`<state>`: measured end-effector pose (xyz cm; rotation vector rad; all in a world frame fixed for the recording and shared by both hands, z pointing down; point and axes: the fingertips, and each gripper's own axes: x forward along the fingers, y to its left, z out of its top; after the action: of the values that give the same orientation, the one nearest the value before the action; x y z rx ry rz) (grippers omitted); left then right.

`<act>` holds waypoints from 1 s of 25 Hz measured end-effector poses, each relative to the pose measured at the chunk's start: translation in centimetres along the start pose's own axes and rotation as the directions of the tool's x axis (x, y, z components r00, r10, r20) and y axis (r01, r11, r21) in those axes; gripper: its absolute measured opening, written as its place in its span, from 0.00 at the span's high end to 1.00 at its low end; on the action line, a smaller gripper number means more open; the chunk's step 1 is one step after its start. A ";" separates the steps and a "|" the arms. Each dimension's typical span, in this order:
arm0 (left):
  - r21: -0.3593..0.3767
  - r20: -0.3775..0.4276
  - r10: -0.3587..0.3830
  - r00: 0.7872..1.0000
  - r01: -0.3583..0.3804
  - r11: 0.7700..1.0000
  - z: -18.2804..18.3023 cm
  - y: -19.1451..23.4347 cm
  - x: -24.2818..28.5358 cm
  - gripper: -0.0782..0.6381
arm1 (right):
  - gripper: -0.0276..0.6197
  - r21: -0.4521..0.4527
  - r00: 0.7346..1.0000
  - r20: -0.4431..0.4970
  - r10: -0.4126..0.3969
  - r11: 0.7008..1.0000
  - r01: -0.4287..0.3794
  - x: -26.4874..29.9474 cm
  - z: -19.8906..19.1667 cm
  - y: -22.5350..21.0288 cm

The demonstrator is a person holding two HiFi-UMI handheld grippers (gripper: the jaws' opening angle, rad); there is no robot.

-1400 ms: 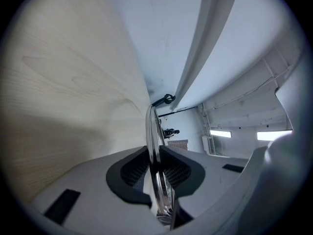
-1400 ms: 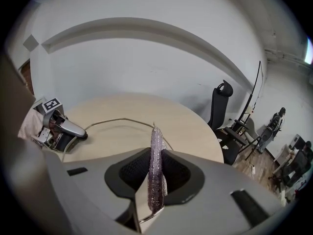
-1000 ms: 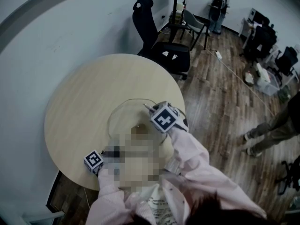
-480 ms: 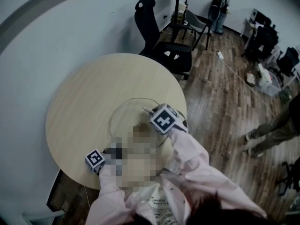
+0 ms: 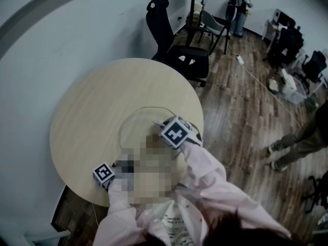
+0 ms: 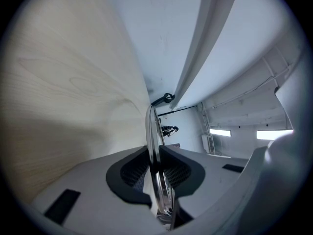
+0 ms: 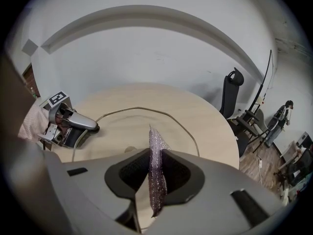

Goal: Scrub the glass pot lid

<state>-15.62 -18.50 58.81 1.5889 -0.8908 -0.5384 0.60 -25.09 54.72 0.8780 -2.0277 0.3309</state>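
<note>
Right gripper [image 7: 155, 156] nudged crinkly scrubber [image 7: 157, 187] across glass lid [image 7: 134, 125].

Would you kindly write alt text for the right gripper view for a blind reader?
The right tool pinches a sparkly purple scrubbing pad, aimed at a glass pot lid on a round wooden table. At left, the left tool clamps the lid's rim; a black office chair stands behind.

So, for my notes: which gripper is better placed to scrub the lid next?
Right gripper: its jaws hold the scrubber over the glass lid; the left gripper is clamped on its rim.
</note>
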 end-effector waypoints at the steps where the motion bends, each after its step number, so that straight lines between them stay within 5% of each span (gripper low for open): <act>1: -0.002 -0.004 -0.001 1.000 0.001 1.000 -0.1 -0.1 0.0 0.80 | 0.82 0.002 1.000 -0.002 0.005 1.000 -0.005 0.1 0.0 0.2; 25: -0.013 0.005 0.004 1.000 -0.004 1.000 0.0 0.2 0.0 0.80 | 0.82 0.010 0.996 0.027 0.086 0.996 -0.086 0.7 0.7 3.3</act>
<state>-15.63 -18.50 59.05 1.5746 -0.8925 -0.5450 -2.39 -23.41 55.17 0.8072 -2.0939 0.3802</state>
